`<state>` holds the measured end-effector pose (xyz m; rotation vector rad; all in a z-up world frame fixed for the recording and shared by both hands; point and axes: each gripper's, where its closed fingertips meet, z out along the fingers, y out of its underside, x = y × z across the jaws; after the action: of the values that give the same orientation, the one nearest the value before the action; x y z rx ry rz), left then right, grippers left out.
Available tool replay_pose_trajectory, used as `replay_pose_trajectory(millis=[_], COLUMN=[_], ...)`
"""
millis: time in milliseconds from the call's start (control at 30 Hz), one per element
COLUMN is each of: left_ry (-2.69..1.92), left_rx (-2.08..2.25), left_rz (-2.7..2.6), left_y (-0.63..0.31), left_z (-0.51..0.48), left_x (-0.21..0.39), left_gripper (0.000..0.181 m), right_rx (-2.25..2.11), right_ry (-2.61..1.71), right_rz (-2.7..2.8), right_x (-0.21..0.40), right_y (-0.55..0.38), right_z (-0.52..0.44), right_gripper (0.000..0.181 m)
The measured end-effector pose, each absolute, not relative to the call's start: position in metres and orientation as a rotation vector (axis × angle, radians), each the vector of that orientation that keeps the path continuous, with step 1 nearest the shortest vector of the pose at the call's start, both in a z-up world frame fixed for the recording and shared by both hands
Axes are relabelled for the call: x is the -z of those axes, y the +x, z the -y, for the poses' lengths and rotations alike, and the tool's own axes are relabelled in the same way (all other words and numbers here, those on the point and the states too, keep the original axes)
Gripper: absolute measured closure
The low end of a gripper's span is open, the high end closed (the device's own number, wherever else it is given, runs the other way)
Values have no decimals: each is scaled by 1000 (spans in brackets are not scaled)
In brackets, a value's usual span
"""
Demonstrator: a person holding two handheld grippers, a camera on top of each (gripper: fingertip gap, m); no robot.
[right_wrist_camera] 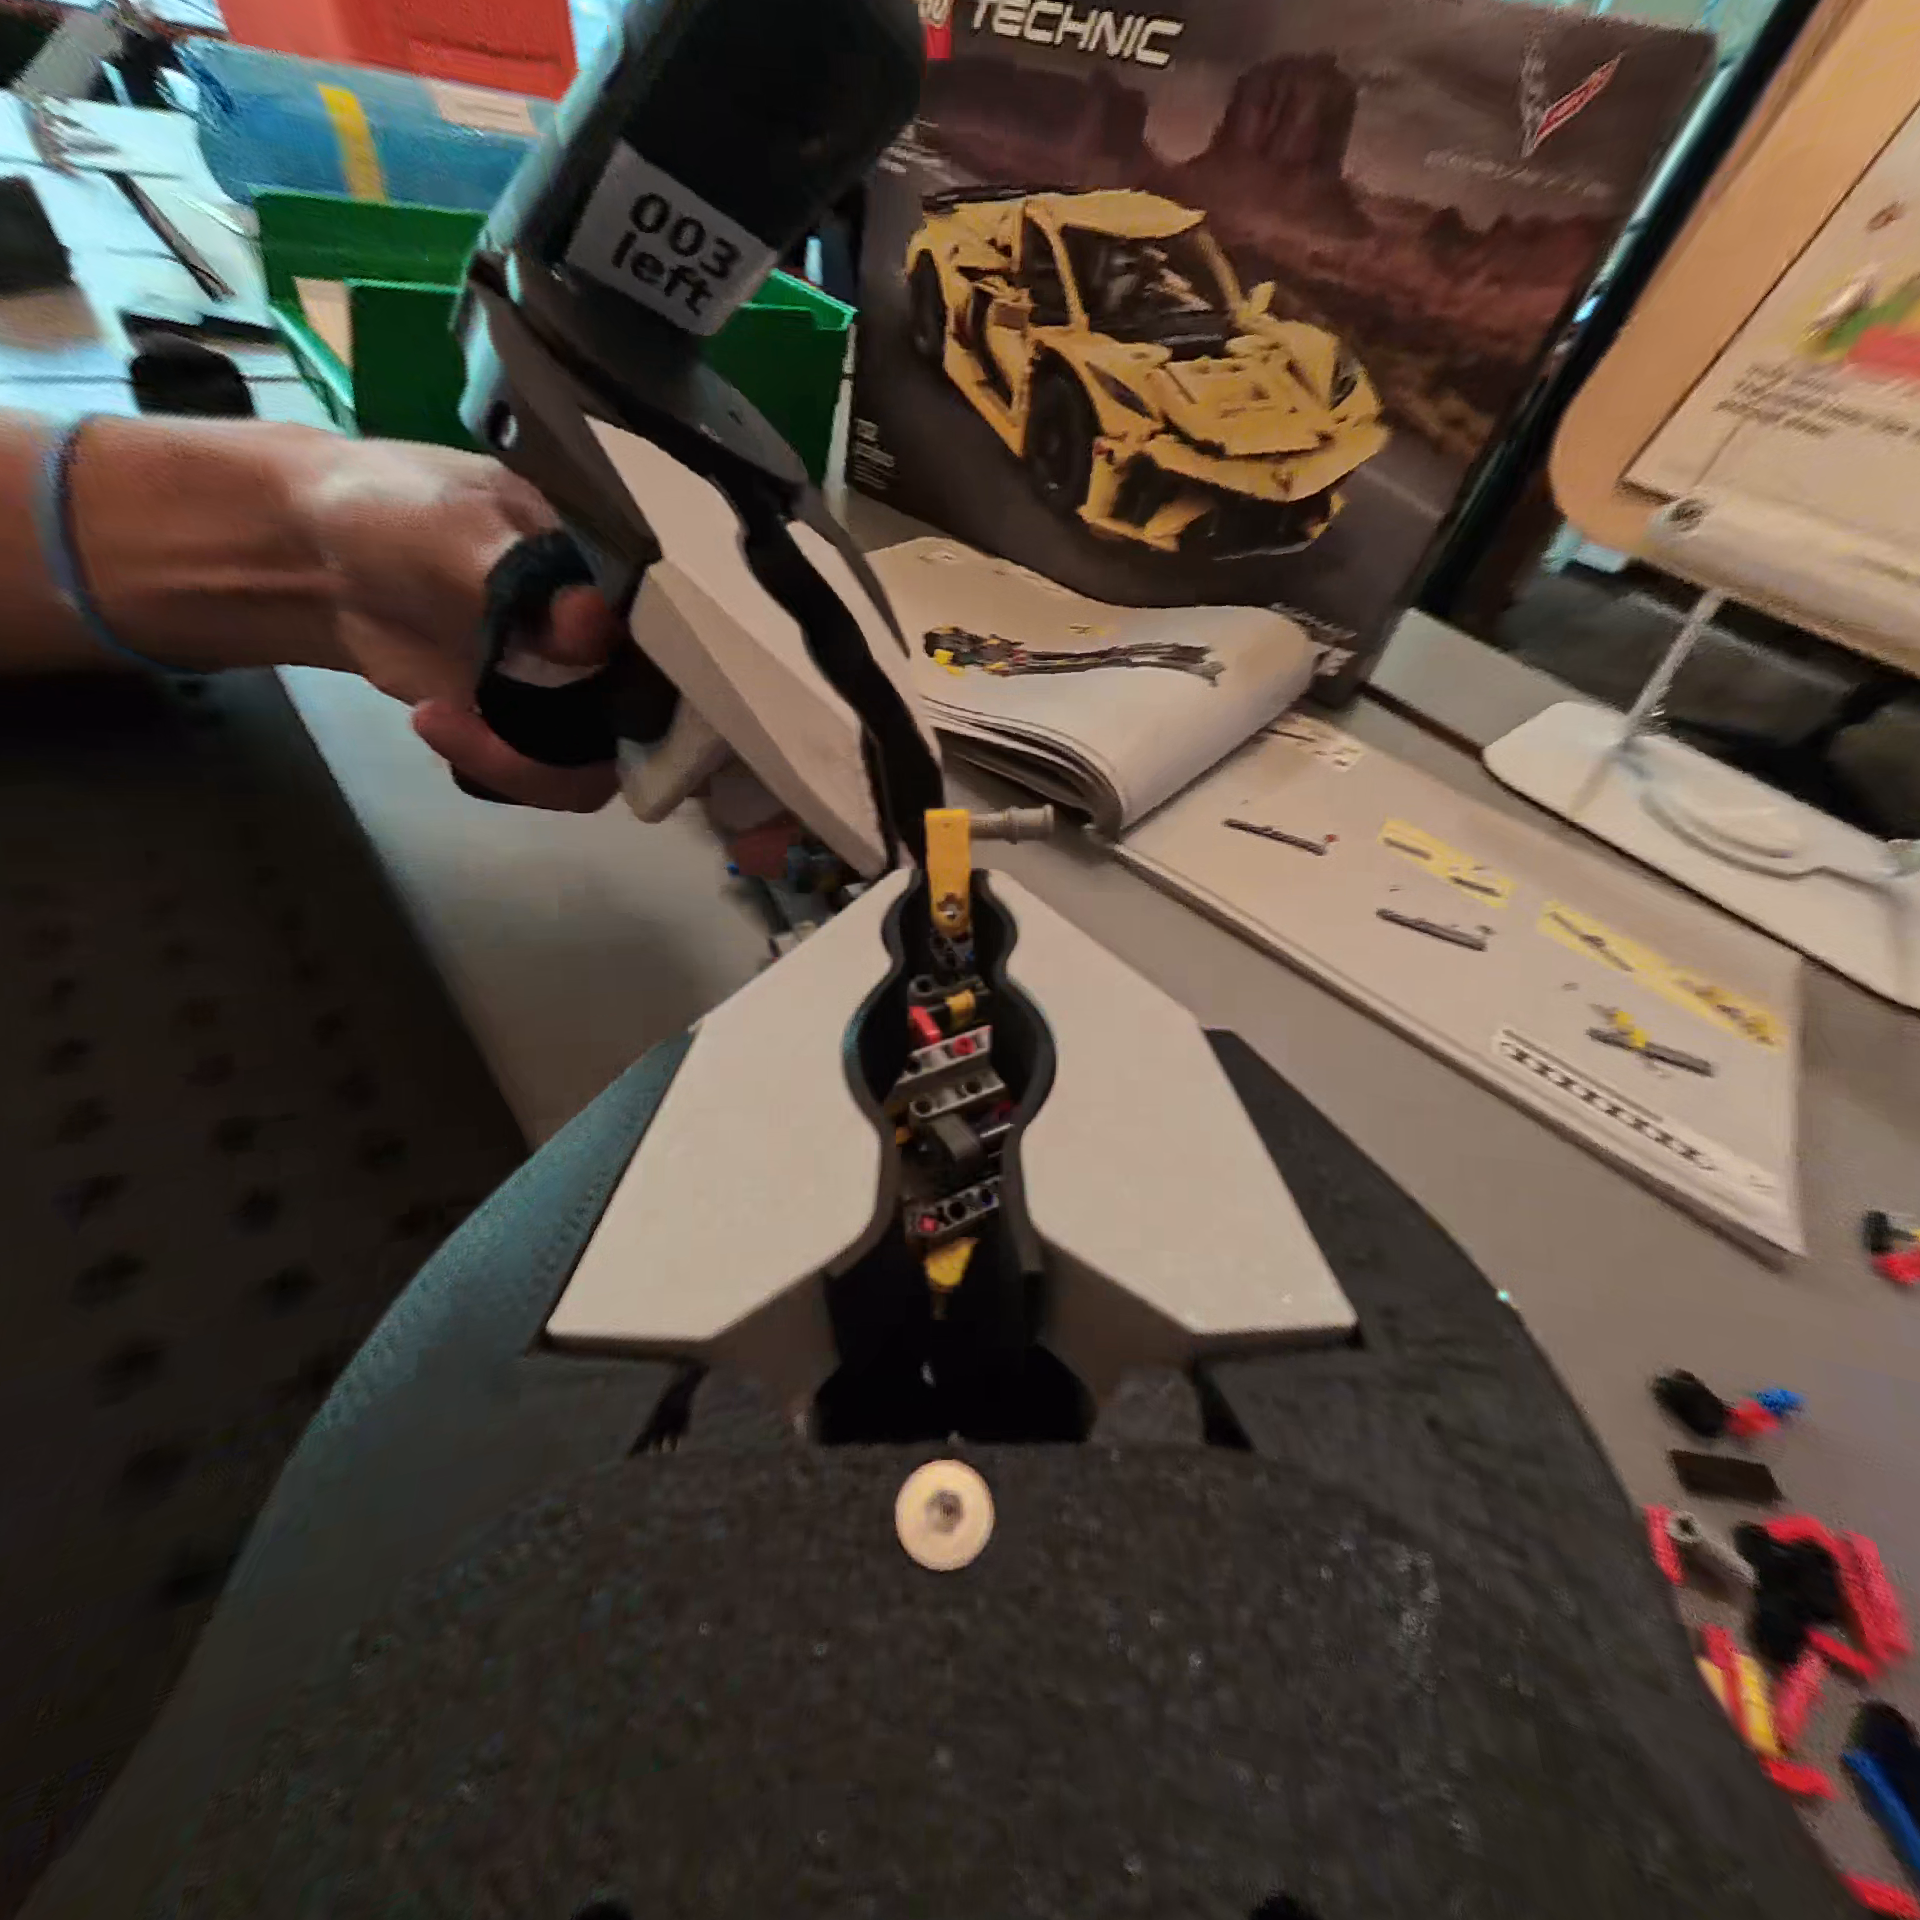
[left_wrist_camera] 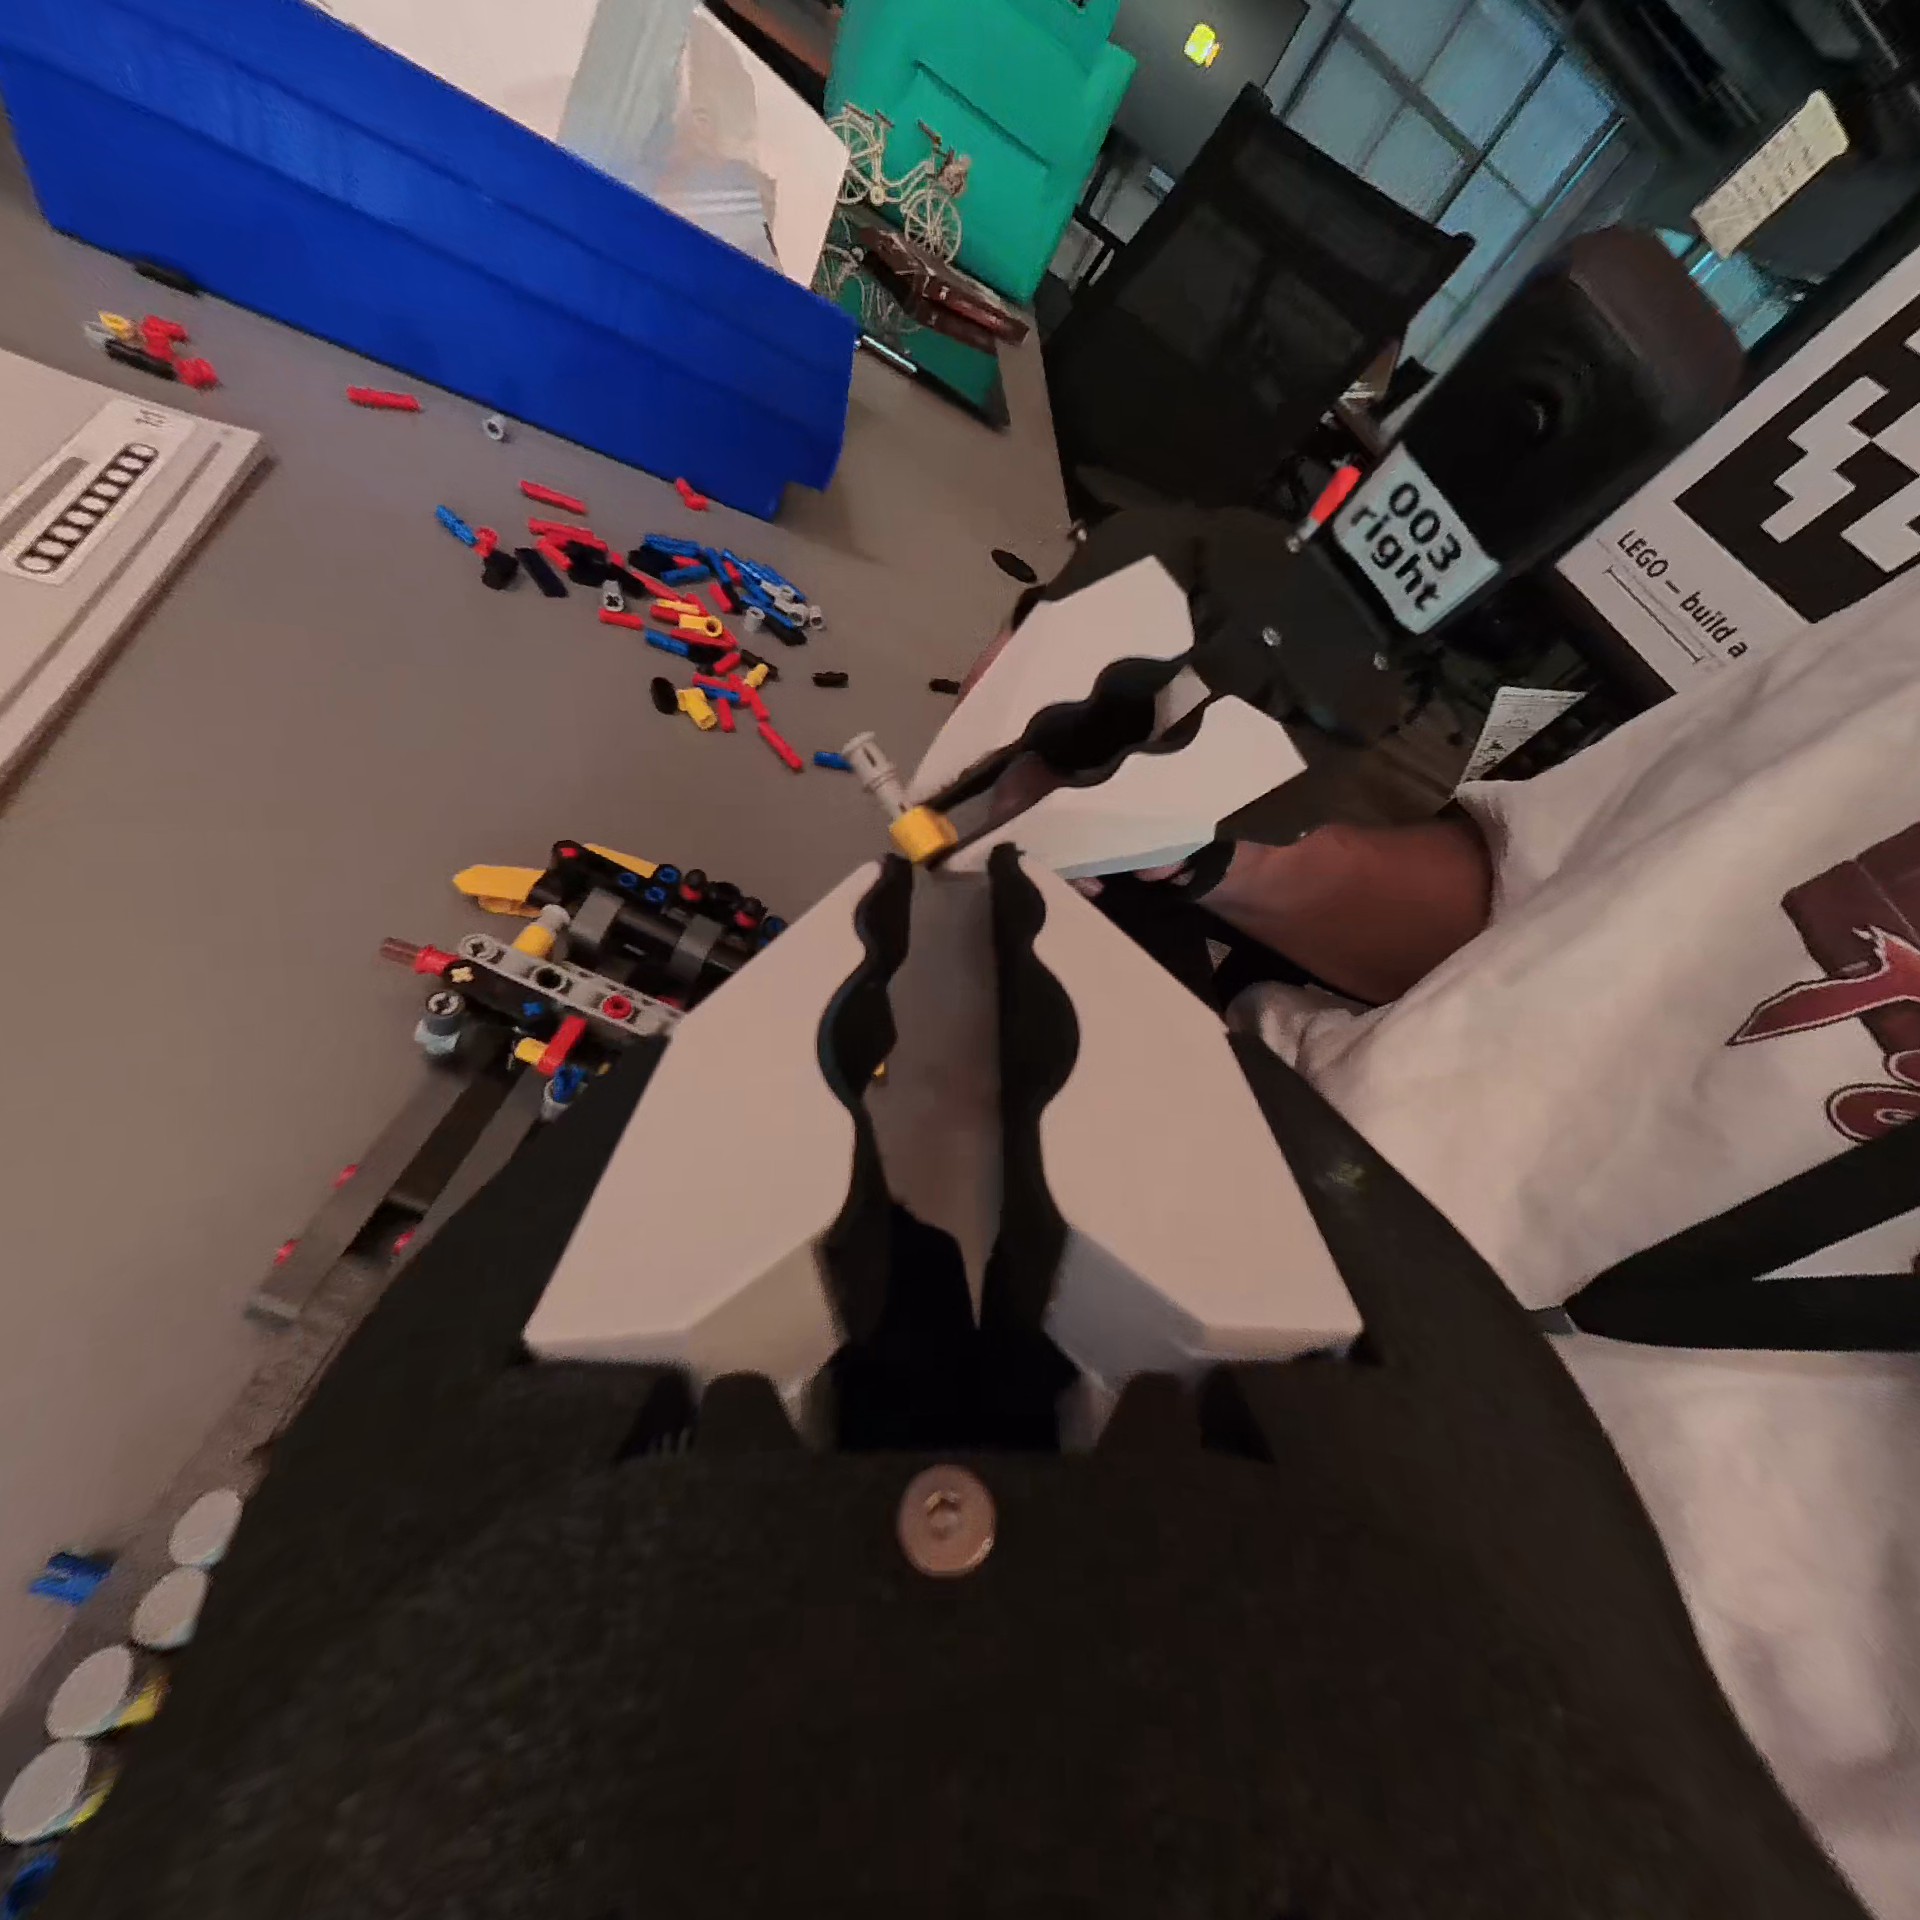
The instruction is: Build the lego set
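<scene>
Right wrist view: right tool (right_wrist_camera: 948,883) closed on yellow connector (right_wrist_camera: 947,862), long axis running forward along the fingers, grey pin (right_wrist_camera: 1013,825) projecting sideways from its far end. Left tool (left_wrist_camera: 948,868), jaws slightly parted and empty, tips just beside the connector, above the desk (left_wrist_camera: 312,748).

Left gripper (left_wrist_camera: 940,873): tilted down toward the table, white fingers with black wavy pads, jaws a narrow gap apart, nothing plainly pinched between them.
Right gripper (right_wrist_camera: 948,883): fingers nearly together, tips clamped on a small yellow piece (right_wrist_camera: 948,852).
Relative pose: tips of both grippers almost meeting, set at an angle to each other.
Left hand (right_wrist_camera: 416,603): wrapped round the grip, finger through the black trigger loop, thin band at the wrist.
</scene>
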<state>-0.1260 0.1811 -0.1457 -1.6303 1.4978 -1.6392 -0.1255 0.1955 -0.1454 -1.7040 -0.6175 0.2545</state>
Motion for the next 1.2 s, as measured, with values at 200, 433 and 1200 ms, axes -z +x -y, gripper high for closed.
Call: replay_pose_trajectory(millis=[200,433,1200], left_ry=[-1630,-1644,-1140], left_rx=[1660,1647,817], left_rz=[-1469,-1467,-1965], left_y=[-125,-124,-145], left_z=[-185,-185,-182], left_x=[145,150,184], left_gripper=[177,174,175], right_rx=[-187,10,-383], right_ry=[-1693,-1695,-1889], right_rz=[631,741,821], right_x=[147,158,161], right_y=[-126,-133,-134], right_z=[-195,-195,-174], right_gripper=[175,175,161])
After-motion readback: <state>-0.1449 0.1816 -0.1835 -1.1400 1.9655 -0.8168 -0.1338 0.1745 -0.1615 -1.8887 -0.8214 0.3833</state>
